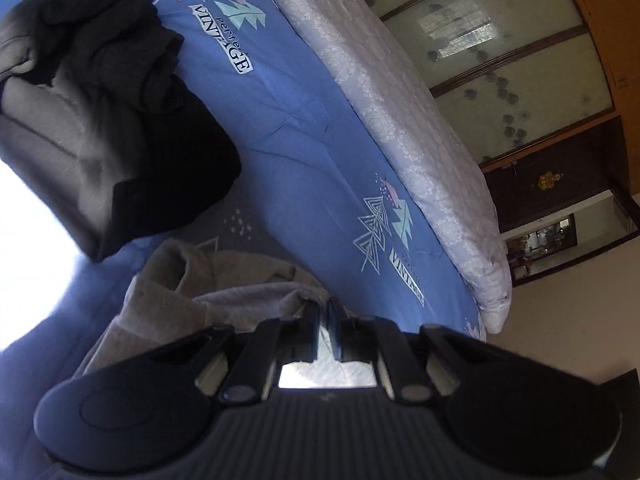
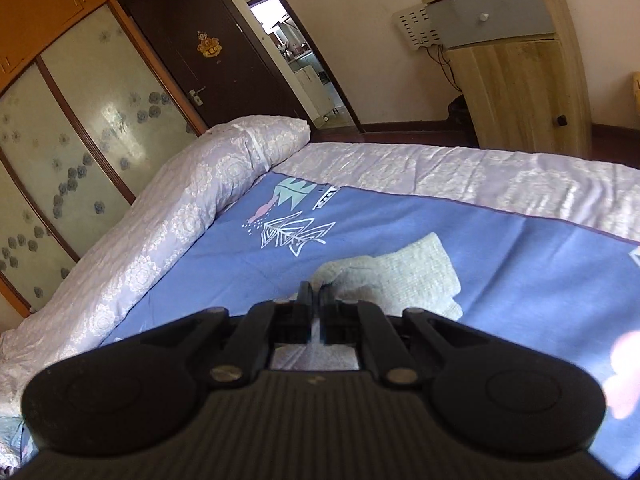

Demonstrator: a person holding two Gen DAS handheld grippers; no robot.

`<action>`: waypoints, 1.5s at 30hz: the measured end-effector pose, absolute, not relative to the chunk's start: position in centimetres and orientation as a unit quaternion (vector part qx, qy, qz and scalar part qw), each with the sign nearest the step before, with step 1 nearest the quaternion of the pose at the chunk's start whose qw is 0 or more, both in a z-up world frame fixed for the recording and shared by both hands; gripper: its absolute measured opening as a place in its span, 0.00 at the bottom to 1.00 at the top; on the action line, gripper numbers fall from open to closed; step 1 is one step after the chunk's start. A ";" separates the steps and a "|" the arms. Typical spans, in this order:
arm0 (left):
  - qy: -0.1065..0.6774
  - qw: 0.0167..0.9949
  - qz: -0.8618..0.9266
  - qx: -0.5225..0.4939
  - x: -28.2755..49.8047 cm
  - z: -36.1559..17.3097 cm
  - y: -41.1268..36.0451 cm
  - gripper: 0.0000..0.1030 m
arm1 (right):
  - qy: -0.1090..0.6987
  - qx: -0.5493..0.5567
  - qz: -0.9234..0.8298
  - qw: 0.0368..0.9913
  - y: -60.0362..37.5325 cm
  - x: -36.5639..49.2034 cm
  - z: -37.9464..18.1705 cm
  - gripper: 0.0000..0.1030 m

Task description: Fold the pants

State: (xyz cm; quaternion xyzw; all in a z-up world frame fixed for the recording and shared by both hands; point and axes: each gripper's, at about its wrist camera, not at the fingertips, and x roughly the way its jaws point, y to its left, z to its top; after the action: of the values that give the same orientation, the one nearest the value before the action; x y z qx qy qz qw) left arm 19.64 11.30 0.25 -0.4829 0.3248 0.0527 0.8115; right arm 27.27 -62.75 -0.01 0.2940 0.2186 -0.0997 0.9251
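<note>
Light grey pants point(image 1: 168, 292) lie bunched on the blue bedsheet point(image 1: 304, 152). My left gripper point(image 1: 322, 304) is shut on a fold of the grey pants at the near edge of the pile. In the right wrist view the grey pants point(image 2: 404, 276) lie on the blue sheet point(image 2: 500, 248) just ahead, and my right gripper point(image 2: 316, 292) is shut on their near edge. The fabric between the fingers is mostly hidden by the gripper bodies.
A pile of black and grey clothes point(image 1: 100, 96) lies on the sheet to the far left. A rolled lilac quilt point(image 1: 400, 120) runs along the bed's side and also shows in the right wrist view point(image 2: 160, 220). A wardrobe point(image 2: 72, 120), dark door point(image 2: 208, 44) and wooden cabinet point(image 2: 516, 68) stand beyond.
</note>
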 end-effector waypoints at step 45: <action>0.425 0.900 0.053 -0.083 2.8 -0.6 -8.9 0.33 | 0.378 0.216 0.070 0.898 -45.6 4.5 -5.9 0.41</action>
State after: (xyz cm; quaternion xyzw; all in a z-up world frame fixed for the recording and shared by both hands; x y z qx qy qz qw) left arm 2.75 -8.90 -0.64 -0.0828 0.4251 0.0531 0.8998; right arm 4.51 -45.61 -5.85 0.2158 0.3776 0.0705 0.8977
